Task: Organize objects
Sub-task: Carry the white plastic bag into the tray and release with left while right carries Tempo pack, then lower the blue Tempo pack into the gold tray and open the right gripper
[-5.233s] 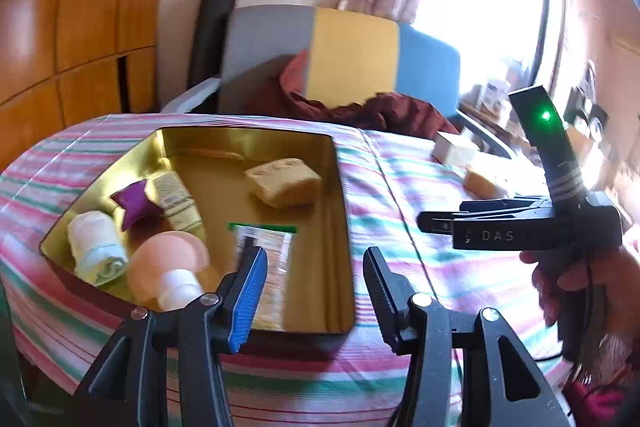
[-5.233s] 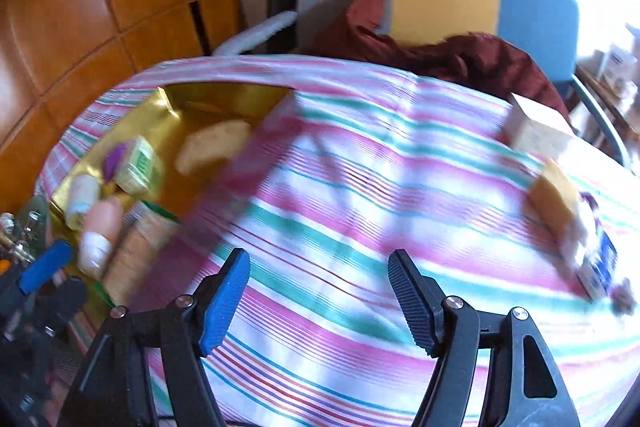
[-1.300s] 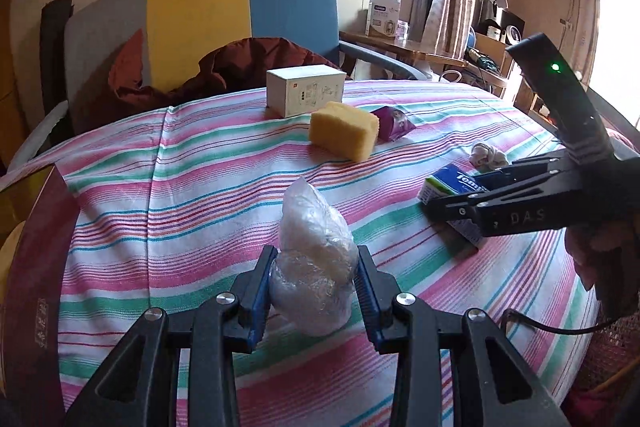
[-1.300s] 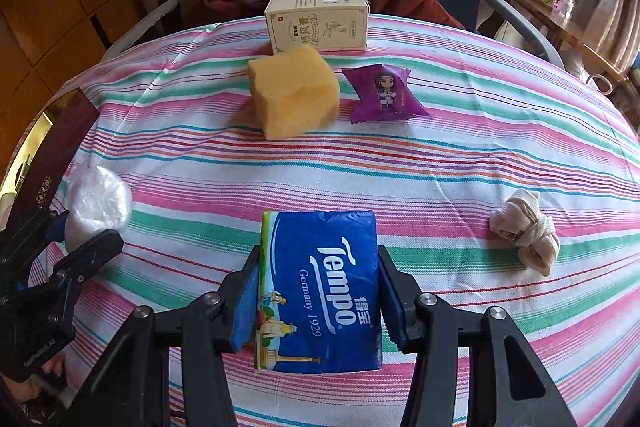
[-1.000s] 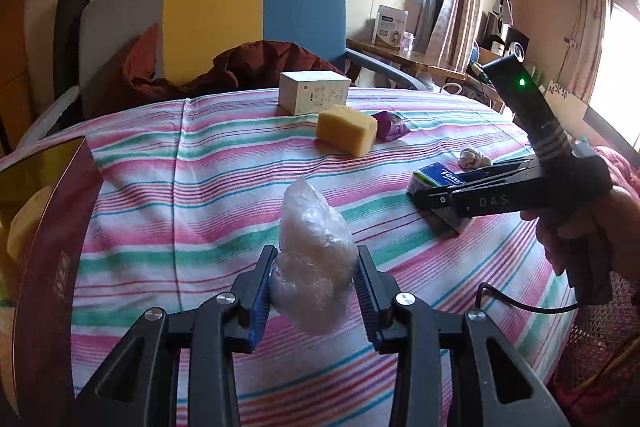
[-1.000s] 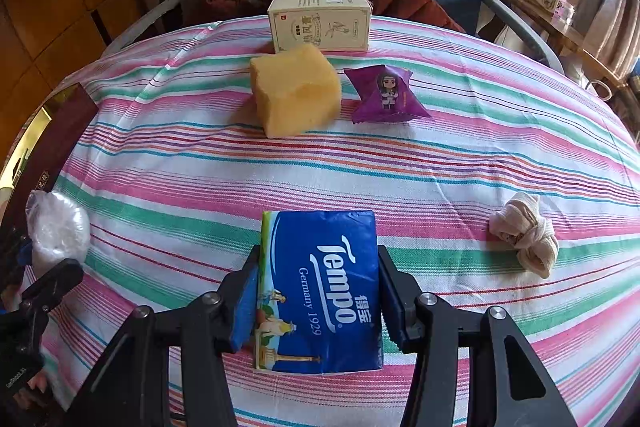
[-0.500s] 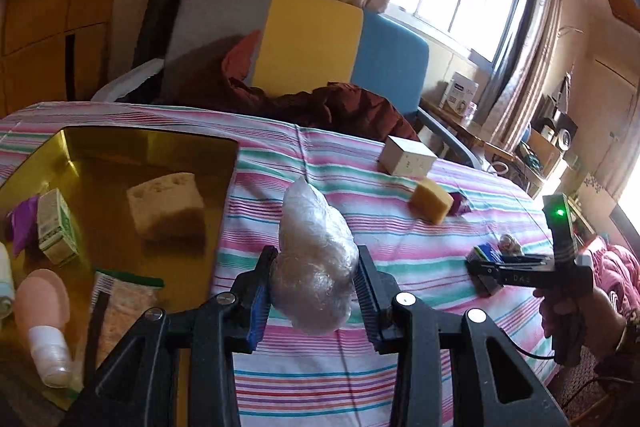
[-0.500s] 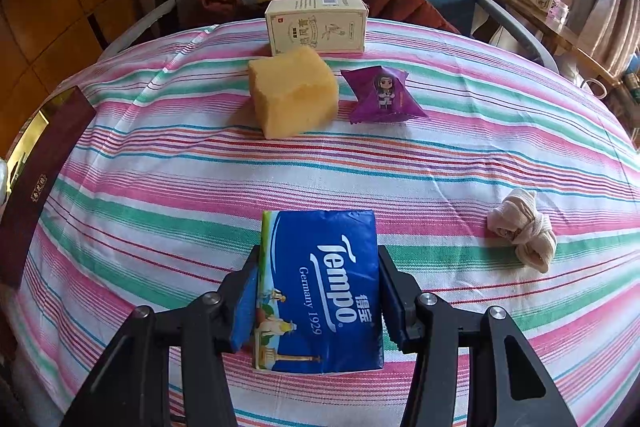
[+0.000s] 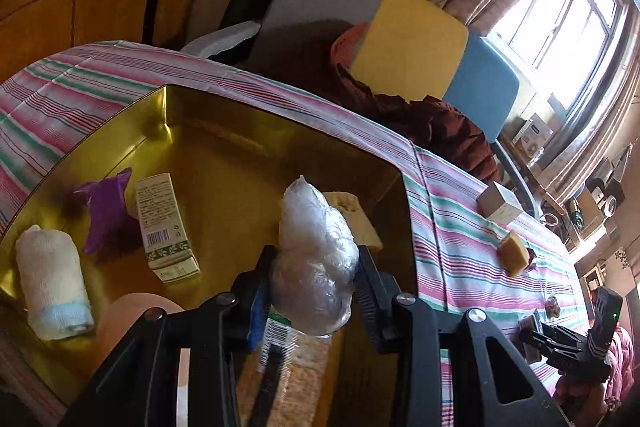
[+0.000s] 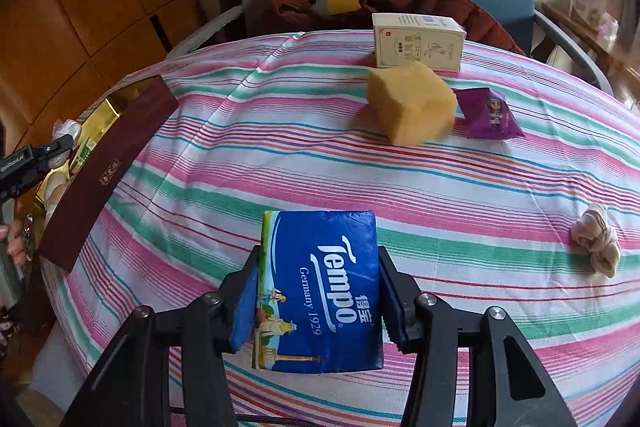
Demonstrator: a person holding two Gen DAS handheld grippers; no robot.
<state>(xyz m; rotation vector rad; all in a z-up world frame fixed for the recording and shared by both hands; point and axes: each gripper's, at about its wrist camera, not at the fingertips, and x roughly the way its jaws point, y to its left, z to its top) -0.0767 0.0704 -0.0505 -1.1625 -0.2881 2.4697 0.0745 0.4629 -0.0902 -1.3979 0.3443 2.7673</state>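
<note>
- We see a crumpled clear plastic bag (image 9: 314,263) pinched upright between two fingers, above the gold tin (image 9: 208,151).
- We see a blue Tempo tissue pack (image 10: 318,291) clamped flat, label up, over the striped cloth.
- Our tin holds a rolled white cloth (image 9: 52,291), purple packet (image 9: 106,211) and small box (image 9: 164,227).

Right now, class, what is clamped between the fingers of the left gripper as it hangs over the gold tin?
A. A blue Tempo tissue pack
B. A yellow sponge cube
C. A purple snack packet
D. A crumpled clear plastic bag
D: in the left wrist view the left gripper is shut on the crumpled clear plastic bag above the gold tin; the blue tissue pack is in the right gripper.
</note>
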